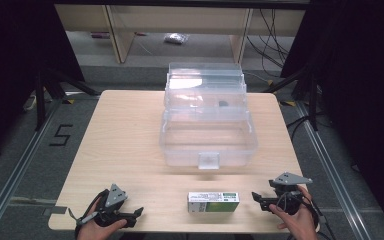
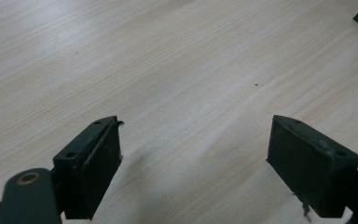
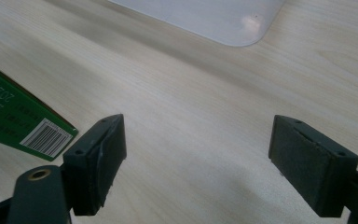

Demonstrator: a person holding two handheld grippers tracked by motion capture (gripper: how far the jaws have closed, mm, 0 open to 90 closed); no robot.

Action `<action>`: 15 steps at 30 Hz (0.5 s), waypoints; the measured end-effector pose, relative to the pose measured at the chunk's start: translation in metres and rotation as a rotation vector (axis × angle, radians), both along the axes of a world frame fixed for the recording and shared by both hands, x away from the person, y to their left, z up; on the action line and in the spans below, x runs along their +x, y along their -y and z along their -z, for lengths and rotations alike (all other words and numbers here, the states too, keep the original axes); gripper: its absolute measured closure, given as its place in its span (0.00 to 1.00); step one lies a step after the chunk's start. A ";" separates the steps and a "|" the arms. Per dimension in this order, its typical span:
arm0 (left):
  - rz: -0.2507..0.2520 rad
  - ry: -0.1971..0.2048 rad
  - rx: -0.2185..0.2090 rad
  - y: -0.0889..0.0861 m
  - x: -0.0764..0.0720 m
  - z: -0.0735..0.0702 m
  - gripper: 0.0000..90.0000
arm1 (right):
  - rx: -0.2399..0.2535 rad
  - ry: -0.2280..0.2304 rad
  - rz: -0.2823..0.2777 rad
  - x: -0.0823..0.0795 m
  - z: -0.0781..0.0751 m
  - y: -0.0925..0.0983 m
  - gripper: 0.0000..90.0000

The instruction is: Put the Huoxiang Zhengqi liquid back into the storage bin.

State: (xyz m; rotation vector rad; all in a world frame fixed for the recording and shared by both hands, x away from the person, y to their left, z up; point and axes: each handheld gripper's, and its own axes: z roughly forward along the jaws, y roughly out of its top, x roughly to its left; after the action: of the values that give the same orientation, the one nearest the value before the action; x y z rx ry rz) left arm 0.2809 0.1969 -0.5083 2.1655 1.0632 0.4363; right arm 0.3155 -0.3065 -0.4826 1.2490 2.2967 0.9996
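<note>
Two sets of jaws stand wide and empty, the left gripper (image 1: 136, 214) and right gripper (image 1: 256, 198) flanking the carton (image 1: 213, 201) at the table's (image 1: 130, 130) near edge, which looks light, stiff, crushable, best pinched across its long sides, before the open bin (image 1: 209, 135).

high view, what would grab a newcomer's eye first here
The big clear plastic storage box with its lid open stands at the middle of the light wooden table. Near the front edge lies a small green and white carton, flanked by the open left gripper and open right gripper.
</note>
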 end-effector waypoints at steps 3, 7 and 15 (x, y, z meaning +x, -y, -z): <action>-0.004 0.000 -0.005 0.001 0.000 0.001 0.18 | -0.006 -0.014 0.009 -0.002 -0.004 -0.001 0.22; -0.009 0.003 0.004 0.001 0.001 0.001 0.18 | -0.014 -0.033 -0.009 -0.003 -0.007 -0.005 0.23; -0.020 0.004 -0.004 0.000 0.001 0.001 0.18 | -0.031 -0.020 -0.043 -0.005 -0.014 -0.006 0.22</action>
State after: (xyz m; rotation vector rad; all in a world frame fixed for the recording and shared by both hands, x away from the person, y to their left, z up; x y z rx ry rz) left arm 0.2818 0.1967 -0.5097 2.1506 1.0839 0.4473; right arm 0.3105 -0.3005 -0.4688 1.2075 2.3551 0.9662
